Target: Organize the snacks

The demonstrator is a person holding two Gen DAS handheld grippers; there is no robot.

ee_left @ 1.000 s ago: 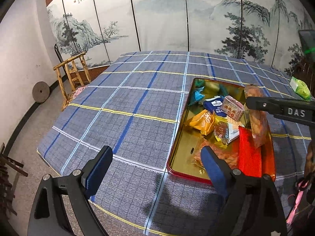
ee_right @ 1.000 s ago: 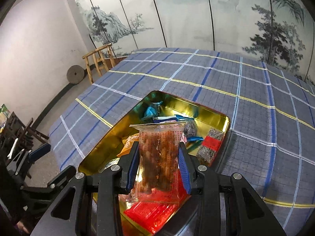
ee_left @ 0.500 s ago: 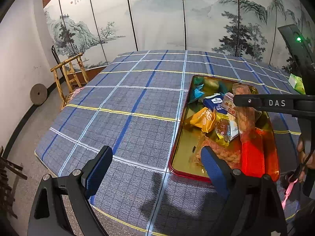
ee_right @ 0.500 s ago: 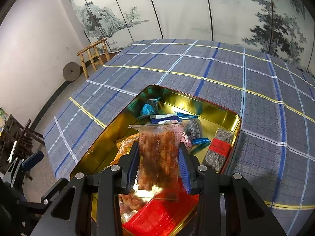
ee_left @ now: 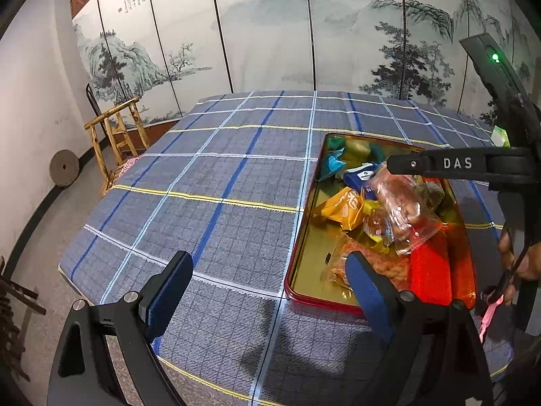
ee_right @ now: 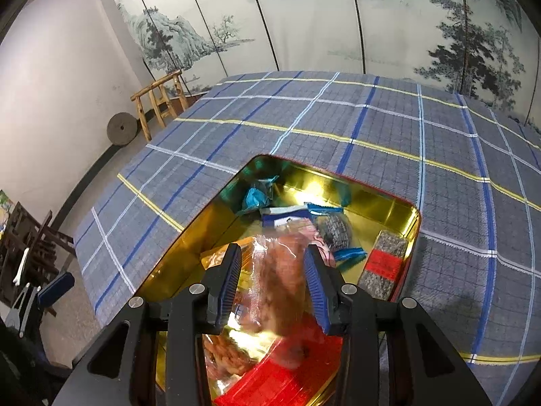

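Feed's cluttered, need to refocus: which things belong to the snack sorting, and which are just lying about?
Job:
- gold tin
- clear snack bag, blurred between the opening right tool
- orange packet
- blue packet

Lying about:
- wooden chair
- stone wheel
- green packet

Tin (ee_right: 414,233): glossy gold metal, red rim. Snack bag (ee_right: 284,277): clear crinkled plastic. Tabletop cloth (ee_left: 219,182): matt woven plaid. Chair (ee_left: 115,128): bare wood.
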